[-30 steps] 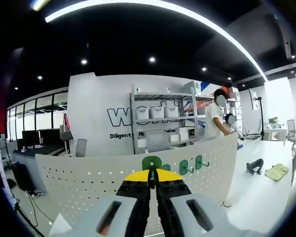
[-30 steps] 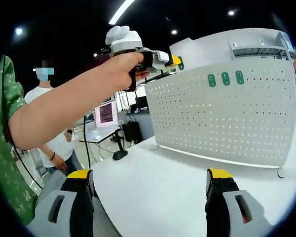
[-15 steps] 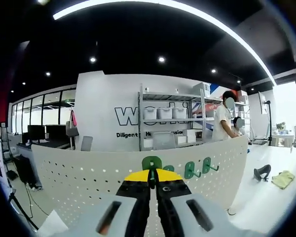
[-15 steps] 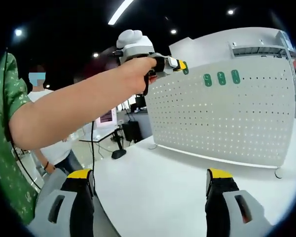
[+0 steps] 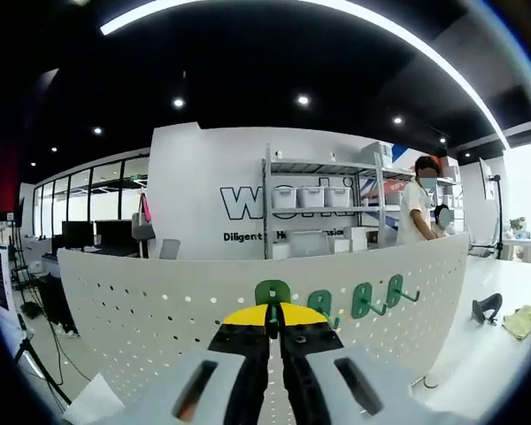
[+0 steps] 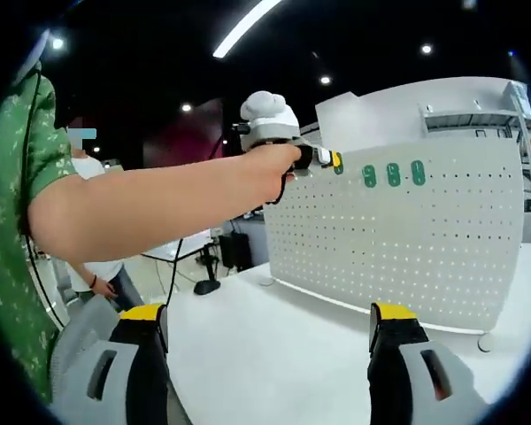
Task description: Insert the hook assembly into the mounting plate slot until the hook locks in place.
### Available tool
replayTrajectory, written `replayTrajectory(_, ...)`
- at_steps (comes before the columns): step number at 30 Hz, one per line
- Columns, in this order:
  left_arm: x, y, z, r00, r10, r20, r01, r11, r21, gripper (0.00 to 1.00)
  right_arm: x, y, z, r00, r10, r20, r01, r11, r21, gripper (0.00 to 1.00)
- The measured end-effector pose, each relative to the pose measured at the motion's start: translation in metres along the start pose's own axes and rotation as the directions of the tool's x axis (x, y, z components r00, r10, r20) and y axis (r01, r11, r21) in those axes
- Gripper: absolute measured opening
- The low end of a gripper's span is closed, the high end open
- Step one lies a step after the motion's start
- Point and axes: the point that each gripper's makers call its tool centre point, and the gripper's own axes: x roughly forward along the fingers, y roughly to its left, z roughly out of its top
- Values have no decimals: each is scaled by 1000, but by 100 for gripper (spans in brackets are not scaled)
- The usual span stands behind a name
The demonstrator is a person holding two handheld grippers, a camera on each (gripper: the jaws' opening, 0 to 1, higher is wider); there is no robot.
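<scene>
Stands on a white table (image 6: 274,354), upright: a white pegboard (image 6: 398,239), its small foot (image 6: 488,342) touching the tabletop at 4 o'clock in the right gripper view. Lying on the same tabletop at 3 o'clock in the left gripper view, beyond the board's end: a black object (image 5: 488,306) and, just beside it, a yellowish cloth (image 5: 523,320).

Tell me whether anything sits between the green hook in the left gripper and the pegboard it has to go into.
Nothing visible does. The left gripper holds the green hook right at the top edge of the white pegboard. Three more green hooks hang along that edge to one side, clear of it.
</scene>
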Motion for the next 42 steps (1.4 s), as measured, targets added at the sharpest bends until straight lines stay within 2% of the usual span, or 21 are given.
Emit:
replayTrajectory(9, 10, 2, -12, 999, 24, -24, -23, 999, 26, 3, -5, -7, 16, 998, -18, 52, 18, 1000, -7, 98)
replayTrajectory(16, 18, 1, -22, 998, 35, -44, -33, 999, 39, 3, -4, -10, 24, 998, -18, 62, 19, 1000, -11, 97)
replayTrajectory(42, 28, 3, -19, 998, 66, -16, -65, 998, 16, 3, 3, -15, 17, 999, 8, 33, -8, 1000, -6, 96)
